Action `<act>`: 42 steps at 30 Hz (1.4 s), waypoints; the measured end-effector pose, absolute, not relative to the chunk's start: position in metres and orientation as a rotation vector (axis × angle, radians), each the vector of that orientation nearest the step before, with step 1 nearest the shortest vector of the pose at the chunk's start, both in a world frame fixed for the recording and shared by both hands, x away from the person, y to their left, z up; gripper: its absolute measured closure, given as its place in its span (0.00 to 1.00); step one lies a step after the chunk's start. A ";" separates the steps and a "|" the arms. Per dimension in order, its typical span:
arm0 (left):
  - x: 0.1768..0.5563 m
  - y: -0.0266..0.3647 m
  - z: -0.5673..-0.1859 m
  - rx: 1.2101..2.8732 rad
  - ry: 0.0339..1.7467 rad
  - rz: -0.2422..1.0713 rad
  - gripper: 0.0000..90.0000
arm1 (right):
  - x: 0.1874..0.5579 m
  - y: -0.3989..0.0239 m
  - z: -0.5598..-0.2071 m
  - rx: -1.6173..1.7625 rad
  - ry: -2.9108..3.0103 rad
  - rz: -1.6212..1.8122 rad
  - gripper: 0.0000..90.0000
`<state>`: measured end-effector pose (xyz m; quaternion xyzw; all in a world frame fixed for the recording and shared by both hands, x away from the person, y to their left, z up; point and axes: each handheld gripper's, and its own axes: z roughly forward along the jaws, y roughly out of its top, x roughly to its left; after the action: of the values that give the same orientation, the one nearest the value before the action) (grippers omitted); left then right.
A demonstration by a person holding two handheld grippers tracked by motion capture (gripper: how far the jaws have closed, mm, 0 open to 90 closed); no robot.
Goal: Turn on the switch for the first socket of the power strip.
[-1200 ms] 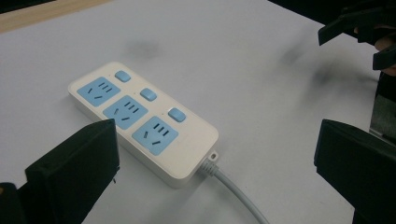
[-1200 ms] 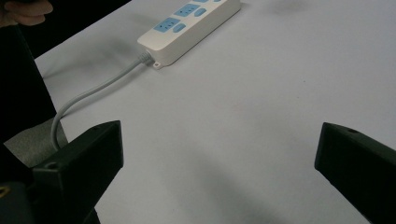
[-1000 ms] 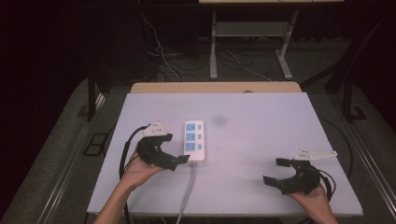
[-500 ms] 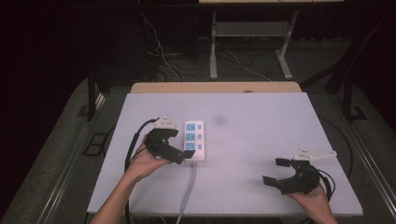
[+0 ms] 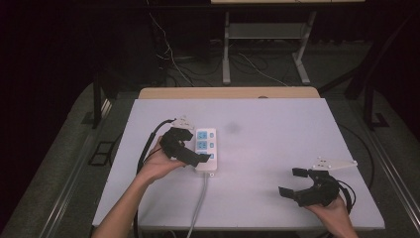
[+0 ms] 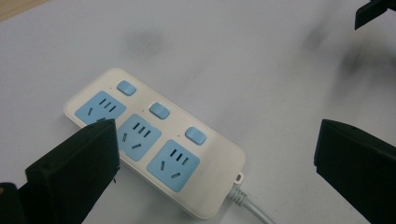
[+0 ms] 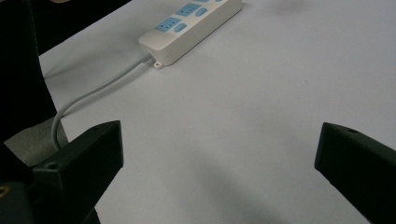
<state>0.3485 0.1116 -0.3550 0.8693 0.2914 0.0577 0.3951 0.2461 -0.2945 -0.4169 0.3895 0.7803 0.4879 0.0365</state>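
A white power strip [image 5: 206, 143] with three blue sockets and three blue switches lies left of the table's middle, and its grey cable [image 5: 199, 208] runs off the near edge. My left gripper [image 5: 190, 147] is open at the strip's left side, one jaw over its near end. In the left gripper view the strip [image 6: 154, 140] lies just ahead, between the wide-open jaws of that gripper [image 6: 215, 163], the left jaw overlapping its edge. My right gripper [image 5: 293, 182] is open and holds nothing, near the front right. Its own view shows that gripper [image 7: 219, 168], the strip [image 7: 191, 28] and the cable [image 7: 93, 93] farther off.
The white tabletop [image 5: 277, 129] has a faint grey smudge [image 5: 232, 127] right of the strip. A wooden edge [image 5: 228, 92] borders its far side. Beyond it are a metal stand [image 5: 262, 49] and loose floor cables [image 5: 168, 54].
My left gripper has moved away from the person and slightly right, up along the power strip's left side. The right gripper has stayed put.
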 end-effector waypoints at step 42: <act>0.384 0.084 -0.378 2.357 0.692 0.064 0.64 | 0.245 -0.292 -0.418 1.175 2.402 1.484 0.01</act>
<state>0.3839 0.0836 -0.3781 0.9036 0.2653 0.0246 0.3353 0.2452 -0.2921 -0.4176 0.3838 0.7848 0.4848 0.0416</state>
